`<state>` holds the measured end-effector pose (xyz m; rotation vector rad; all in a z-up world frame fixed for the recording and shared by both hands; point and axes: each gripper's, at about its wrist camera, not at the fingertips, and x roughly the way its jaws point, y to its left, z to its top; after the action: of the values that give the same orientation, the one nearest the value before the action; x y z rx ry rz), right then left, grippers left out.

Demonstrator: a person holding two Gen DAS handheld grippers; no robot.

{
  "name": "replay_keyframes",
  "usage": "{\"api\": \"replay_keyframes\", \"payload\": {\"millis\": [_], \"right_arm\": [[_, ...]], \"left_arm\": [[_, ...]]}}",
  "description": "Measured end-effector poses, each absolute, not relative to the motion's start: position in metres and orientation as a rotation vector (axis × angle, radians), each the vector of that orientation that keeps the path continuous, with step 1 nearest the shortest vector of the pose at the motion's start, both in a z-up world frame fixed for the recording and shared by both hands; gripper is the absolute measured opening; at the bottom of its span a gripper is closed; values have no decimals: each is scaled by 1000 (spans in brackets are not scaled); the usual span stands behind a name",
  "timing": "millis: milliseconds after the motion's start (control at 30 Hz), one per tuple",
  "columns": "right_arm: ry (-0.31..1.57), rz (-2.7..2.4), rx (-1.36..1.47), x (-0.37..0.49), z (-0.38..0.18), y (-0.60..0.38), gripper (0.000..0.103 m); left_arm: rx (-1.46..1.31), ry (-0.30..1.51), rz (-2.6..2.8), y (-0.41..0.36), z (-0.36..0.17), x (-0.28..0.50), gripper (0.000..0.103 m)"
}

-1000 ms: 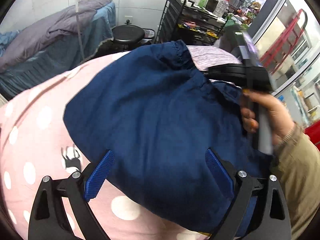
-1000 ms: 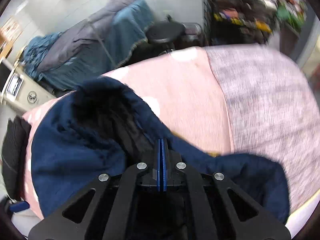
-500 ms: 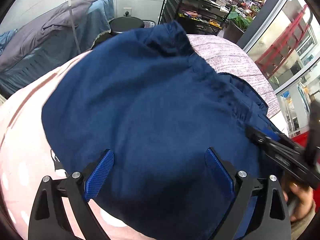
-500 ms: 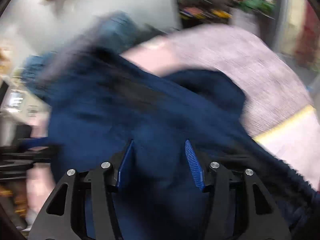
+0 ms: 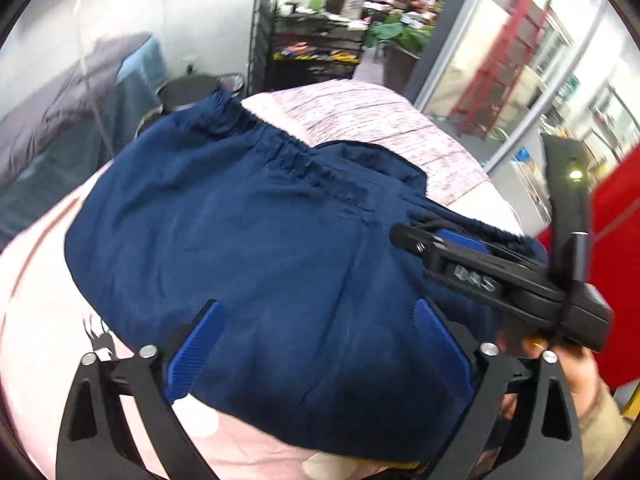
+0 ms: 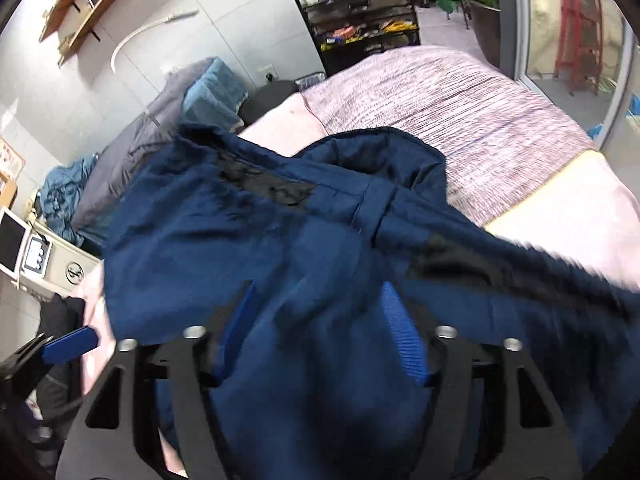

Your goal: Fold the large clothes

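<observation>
A large navy blue garment (image 5: pixel 256 240) with a gathered elastic waistband lies spread on the pink bed cover (image 5: pixel 36 308). My left gripper (image 5: pixel 316 340) is open, its blue pads over the near part of the garment. My right gripper (image 6: pixel 320 328) is open with the navy cloth (image 6: pixel 240 240) lying between and over its fingers. The right gripper also shows in the left wrist view (image 5: pixel 444 240), at the garment's right edge, held by a hand.
A mauve striped blanket (image 6: pixel 460 104) covers the far right of the bed. A black stool (image 5: pixel 188 92), a grey-blue covered cot (image 5: pixel 60 120) and a black shelf rack (image 5: pixel 312 44) stand beyond the bed. A small white monitor (image 6: pixel 12 240) sits at left.
My right gripper was shut on the garment a second ago and has opened. The garment has been pulled over and now lies flatter, spread across the bed.
</observation>
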<state>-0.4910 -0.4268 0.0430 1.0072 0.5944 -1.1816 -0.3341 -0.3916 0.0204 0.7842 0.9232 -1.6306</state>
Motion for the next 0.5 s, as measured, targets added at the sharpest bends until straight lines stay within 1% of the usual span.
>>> {"api": "replay_keyframes", "payload": {"millis": [67, 167, 333, 500], "right_arm": [[603, -1182, 1005, -486, 56, -409, 76], [689, -1236, 975, -476, 73, -382, 78], [818, -1317, 979, -460, 92, -346, 81], [853, -1337, 1013, -440, 94, -319, 84]], "left_arm": [[784, 882, -1633, -382, 27, -329, 96], [788, 852, -1618, -374, 33, -316, 96], [883, 781, -1542, -356, 33, -285, 97], [977, 842, -1491, -349, 22, -252, 96]]}}
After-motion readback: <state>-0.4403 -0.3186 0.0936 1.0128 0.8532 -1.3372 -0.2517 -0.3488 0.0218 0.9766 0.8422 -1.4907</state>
